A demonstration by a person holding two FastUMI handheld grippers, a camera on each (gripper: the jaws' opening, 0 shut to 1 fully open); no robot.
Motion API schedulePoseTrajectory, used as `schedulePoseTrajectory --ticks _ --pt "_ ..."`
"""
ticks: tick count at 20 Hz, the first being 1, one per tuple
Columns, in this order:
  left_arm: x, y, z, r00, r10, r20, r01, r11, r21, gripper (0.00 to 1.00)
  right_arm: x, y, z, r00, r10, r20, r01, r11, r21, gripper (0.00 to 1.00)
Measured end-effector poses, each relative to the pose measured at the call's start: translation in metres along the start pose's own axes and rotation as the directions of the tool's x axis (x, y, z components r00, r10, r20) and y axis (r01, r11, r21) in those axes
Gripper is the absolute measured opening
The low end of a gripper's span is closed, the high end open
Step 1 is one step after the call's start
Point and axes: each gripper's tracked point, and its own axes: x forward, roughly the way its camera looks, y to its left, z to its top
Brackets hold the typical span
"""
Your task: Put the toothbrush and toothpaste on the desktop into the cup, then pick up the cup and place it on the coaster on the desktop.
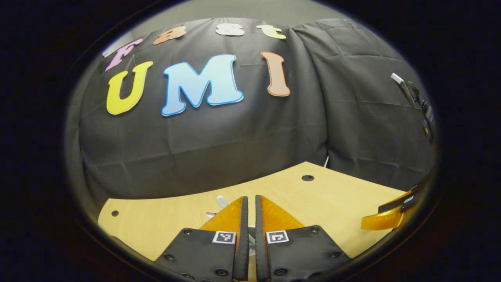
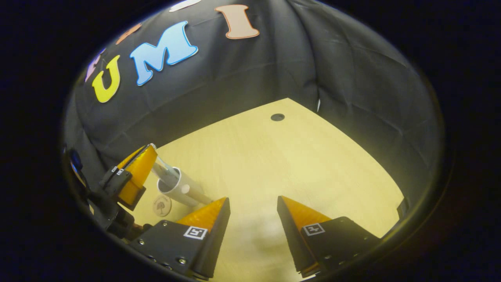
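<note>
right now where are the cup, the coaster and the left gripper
cup (image 2: 175, 185): right gripper view, on its white side wall
coaster (image 2: 161, 205): right gripper view, on its round top face
left gripper (image 1: 251, 213): left gripper view, between its fingertips

At bottom centre we see our left hand-held gripper (image 1: 251, 200) nearly closed on something pale above the wooden counter (image 1: 325, 196); the right hand-held gripper (image 1: 385, 217) shows at lower right.

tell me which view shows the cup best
The right gripper view: the cup shows whole there, open rim and side, on the desk beside the coaster, with the left gripper above it. In the left gripper view, that gripper's own fingers cover it.
</note>
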Motion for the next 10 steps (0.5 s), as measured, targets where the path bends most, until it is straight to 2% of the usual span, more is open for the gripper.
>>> schedulePoseTrajectory --ticks 5,6,10 --pt "-0.021 0.01 -0.002 0.999 0.022 -0.024 -0.022 0.999 -0.024 0.18 -0.005 0.02 0.0 0.998 0.06 -0.012 -0.061 0.994 -0.094 0.74" --pt "-0.028 0.013 -0.003 0.999 0.027 -0.031 -0.028 0.999 -0.031 0.15 -0.005 0.025 0.001 0.997 0.079 -0.016 -0.08 0.99 -0.116 0.74" --pt "-0.055 0.03 -0.006 0.996 0.07 -0.057 -0.072 0.996 -0.044 0.35 -0.001 0.044 0.012 0.989 0.146 -0.038 -0.151 0.969 -0.196 0.74"
